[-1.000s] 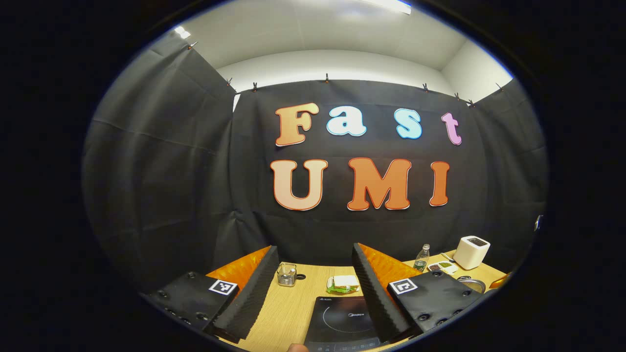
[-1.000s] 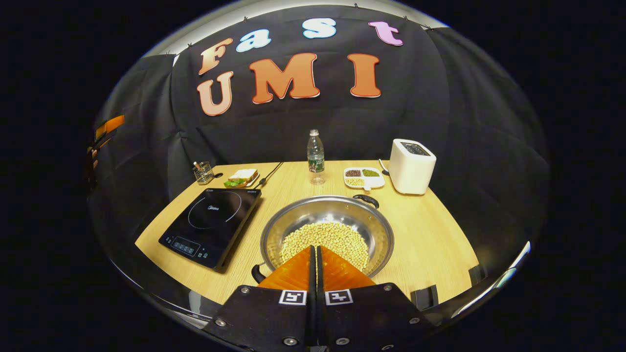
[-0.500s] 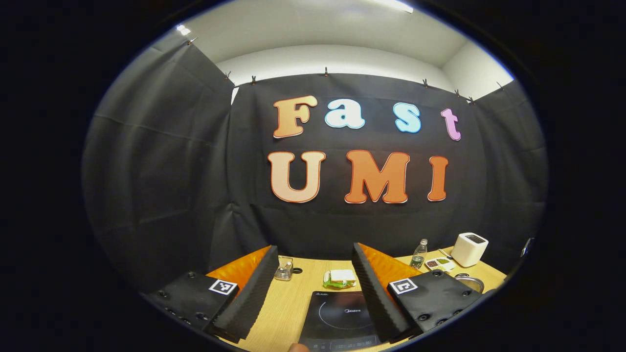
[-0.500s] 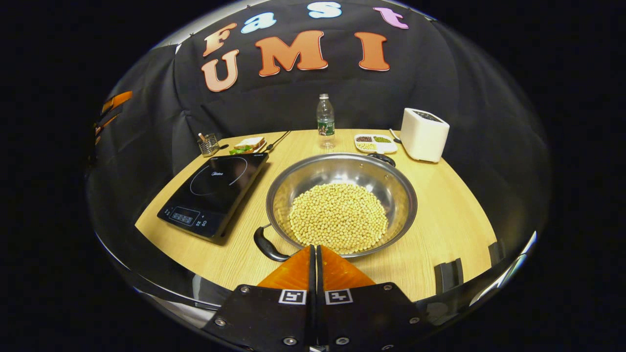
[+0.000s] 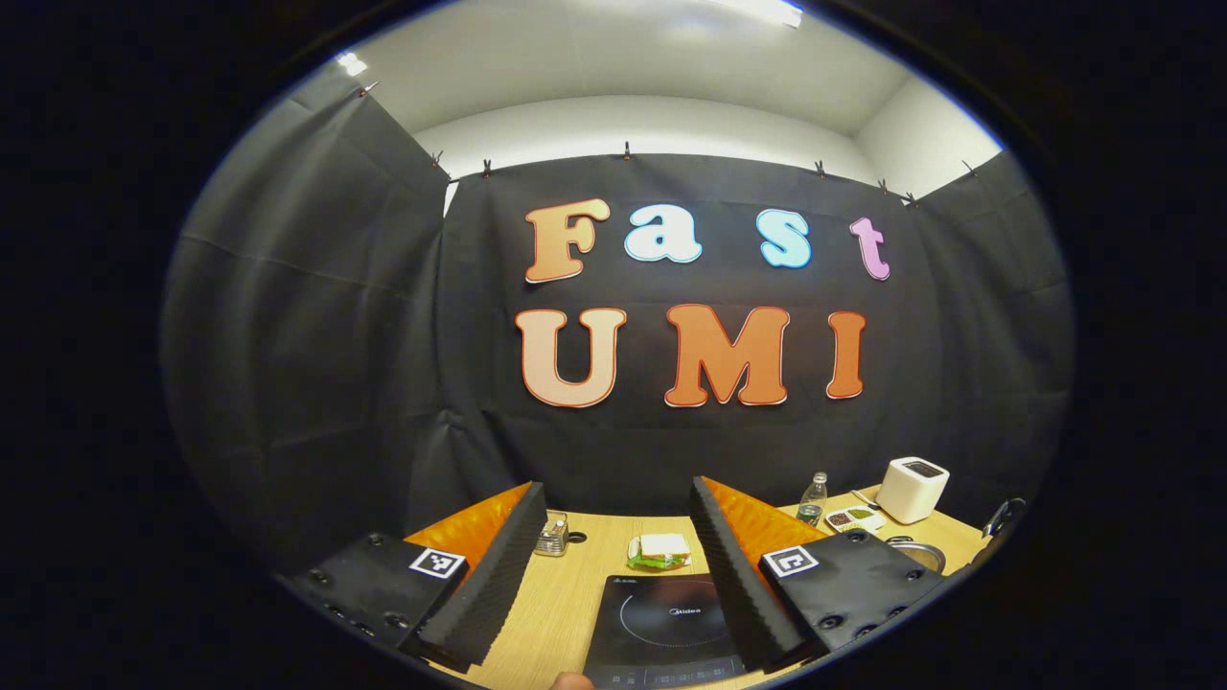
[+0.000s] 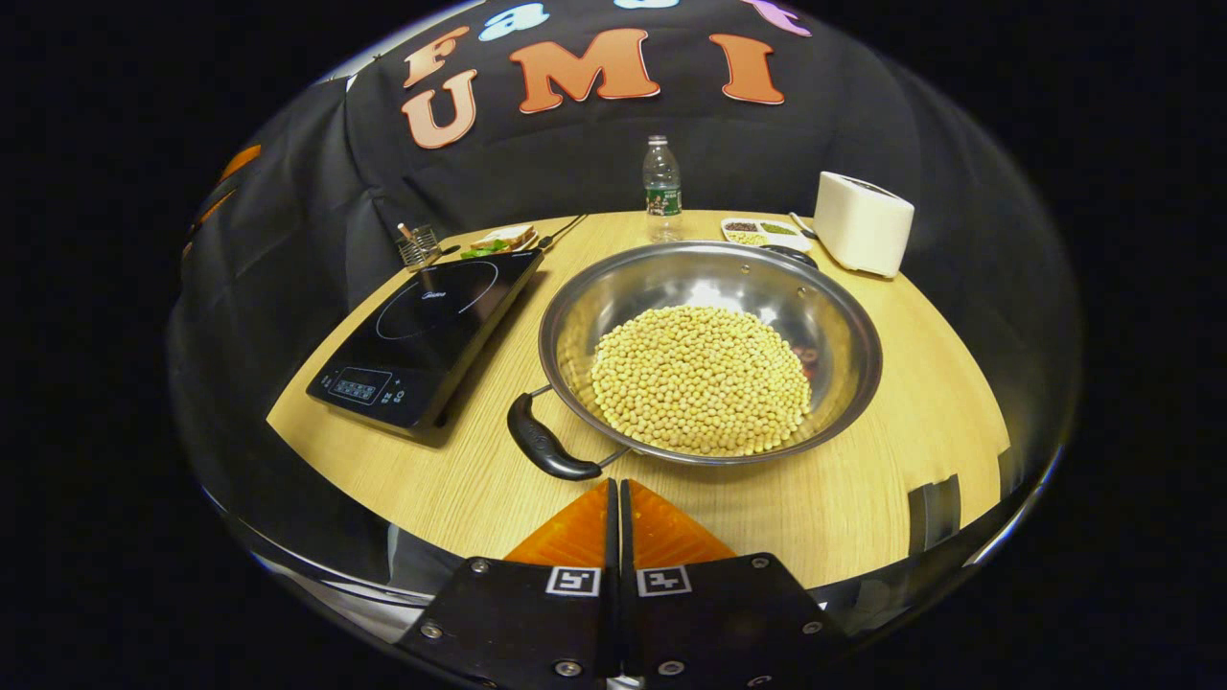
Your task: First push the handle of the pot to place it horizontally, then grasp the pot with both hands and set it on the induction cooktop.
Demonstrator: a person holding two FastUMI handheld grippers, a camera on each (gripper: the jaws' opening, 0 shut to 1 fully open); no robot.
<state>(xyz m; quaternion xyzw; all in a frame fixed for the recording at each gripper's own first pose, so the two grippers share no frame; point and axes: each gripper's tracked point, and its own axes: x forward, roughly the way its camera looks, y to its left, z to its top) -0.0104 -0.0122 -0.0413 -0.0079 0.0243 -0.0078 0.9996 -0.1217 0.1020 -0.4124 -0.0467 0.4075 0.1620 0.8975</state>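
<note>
Left to right across the wooden table (image 6: 863,498): the black induction cooktop (image 6: 427,331) sits on the left side, and just beside it on the right is the stainless steel pot (image 6: 709,350), sitting flat on the wood with a thick layer of soybeans (image 6: 700,379) in it. One black handle (image 6: 548,448) points at the near-left corner, and the other handle (image 6: 792,255) is at the far rim, so they run on a diagonal for now.

The left gripper (image 5: 613,565) hangs over the cooktop with its fingers spread wide, holding nothing. The right gripper (image 6: 618,522) is pressed closed and empty, just short of the near handle.

My guess is the pot's pretty heavy with all those beans, and the polished steel rim looks slippery. I'd grab it by the two black handles and keep it level, or the beans will slide and spill.
</note>
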